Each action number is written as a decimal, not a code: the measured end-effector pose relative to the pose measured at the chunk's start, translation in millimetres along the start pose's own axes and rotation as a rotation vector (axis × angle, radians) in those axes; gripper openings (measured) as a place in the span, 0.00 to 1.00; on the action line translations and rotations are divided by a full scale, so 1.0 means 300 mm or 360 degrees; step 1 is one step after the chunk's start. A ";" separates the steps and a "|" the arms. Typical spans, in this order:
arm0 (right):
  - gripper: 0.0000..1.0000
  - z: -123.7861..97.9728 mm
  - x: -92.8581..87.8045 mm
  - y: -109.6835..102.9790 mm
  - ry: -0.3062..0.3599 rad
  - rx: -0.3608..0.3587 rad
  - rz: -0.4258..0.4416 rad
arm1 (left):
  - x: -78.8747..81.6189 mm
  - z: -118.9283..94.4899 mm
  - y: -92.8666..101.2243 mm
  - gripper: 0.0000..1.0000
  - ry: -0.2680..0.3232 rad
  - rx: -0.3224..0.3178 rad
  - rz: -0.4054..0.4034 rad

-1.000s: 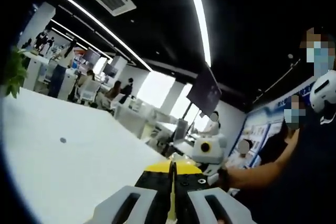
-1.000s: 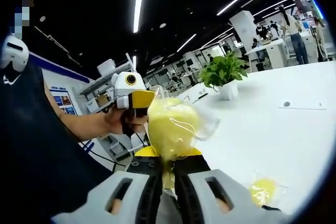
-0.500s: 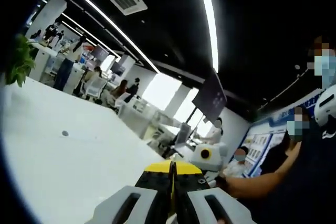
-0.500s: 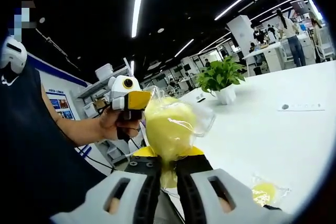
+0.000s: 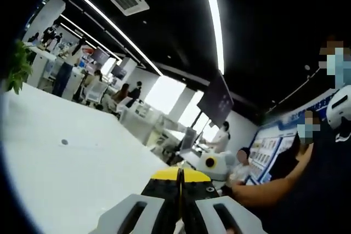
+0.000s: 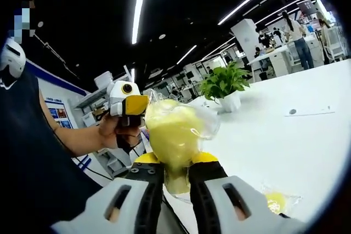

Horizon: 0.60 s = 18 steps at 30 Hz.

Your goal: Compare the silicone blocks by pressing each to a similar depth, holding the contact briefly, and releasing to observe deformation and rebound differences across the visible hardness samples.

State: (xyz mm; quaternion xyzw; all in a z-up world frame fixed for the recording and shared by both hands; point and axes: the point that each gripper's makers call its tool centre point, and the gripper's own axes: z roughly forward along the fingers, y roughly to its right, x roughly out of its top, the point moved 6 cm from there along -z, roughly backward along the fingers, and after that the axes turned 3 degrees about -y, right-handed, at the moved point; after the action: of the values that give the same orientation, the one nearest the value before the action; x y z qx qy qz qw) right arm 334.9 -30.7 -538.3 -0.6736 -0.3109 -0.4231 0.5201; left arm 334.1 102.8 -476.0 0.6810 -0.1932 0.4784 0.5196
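While right claw [image 6: 174, 187] pinches bagged block [image 6: 171, 134]

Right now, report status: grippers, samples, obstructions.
Right gripper shut on bagged yellow block, raised off the table. Left gripper shut, nothing visible between jaws. Second bagged block lies on table. Plant well back.

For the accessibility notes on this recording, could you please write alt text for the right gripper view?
The right gripper is shut on a yellow block in a clear bag, lifted above a white table. To the left, a hand holds the left gripper beside the bag. A second bagged yellow block lies on the table at lower right, and a potted plant stands farther back.
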 end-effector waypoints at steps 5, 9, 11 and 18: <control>0.32 0.015 0.011 -0.003 0.0055 -0.0024 -0.0067 | 0.005 -0.001 0.008 0.00 0.0010 -0.0013 -0.0016; 0.57 0.020 -0.004 0.033 -0.0008 -0.0157 -0.0087 | 0.013 -0.004 0.005 0.00 0.0021 -0.0011 -0.0013; 0.69 0.015 -0.003 0.048 0.0014 -0.0220 -0.0114 | 0.018 -0.004 0.003 0.00 0.0024 -0.0006 -0.0021; 0.96 -0.050 0.007 0.123 0.0066 -0.0532 -0.0263 | 0.032 -0.004 -0.005 0.00 0.0041 0.0003 -0.0051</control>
State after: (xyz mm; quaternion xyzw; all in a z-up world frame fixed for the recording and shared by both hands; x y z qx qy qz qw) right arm 363.7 -55.1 -551.2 -0.7140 -0.2796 -0.5240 0.3707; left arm 339.2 106.8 -468.5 0.6783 -0.1752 0.4790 0.5289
